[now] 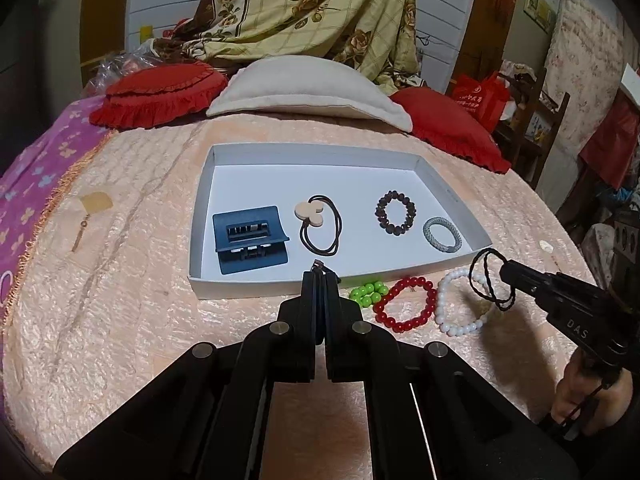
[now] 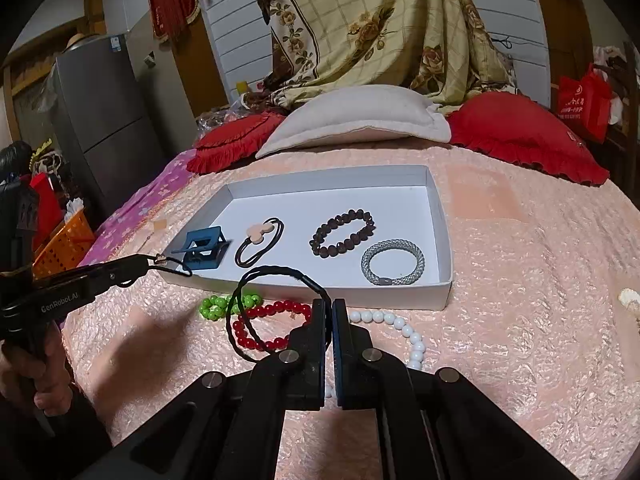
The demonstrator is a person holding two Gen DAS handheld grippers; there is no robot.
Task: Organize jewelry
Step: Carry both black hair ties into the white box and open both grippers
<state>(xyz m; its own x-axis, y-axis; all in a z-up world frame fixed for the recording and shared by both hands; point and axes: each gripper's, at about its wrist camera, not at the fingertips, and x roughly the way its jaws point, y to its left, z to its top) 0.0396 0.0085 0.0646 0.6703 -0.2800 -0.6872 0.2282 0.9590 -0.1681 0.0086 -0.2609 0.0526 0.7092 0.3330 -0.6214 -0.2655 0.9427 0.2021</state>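
My right gripper has its fingers pressed together on a thin black braided hair loop, which hangs off the tips above the pink quilted bedspread, just before the near wall of the shallow white cardboard tray. My left gripper is also pressed together, pinching a small metal clasp with a thin dark cord trailing from it; it hovers at the tray's near edge, towards its left corner.

Inside the tray, from left to right, lie a dark blue plastic claw hair clip, a black elastic hair tie with a pale wooden flower charm, a dark brown beaded bracelet and a grey woven mesh bracelet near the right wall.

On the bedspread, just outside the tray's near wall, a green beaded bracelet, a red beaded bracelet and a white beaded bracelet sit side by side, the red one touching its neighbours.
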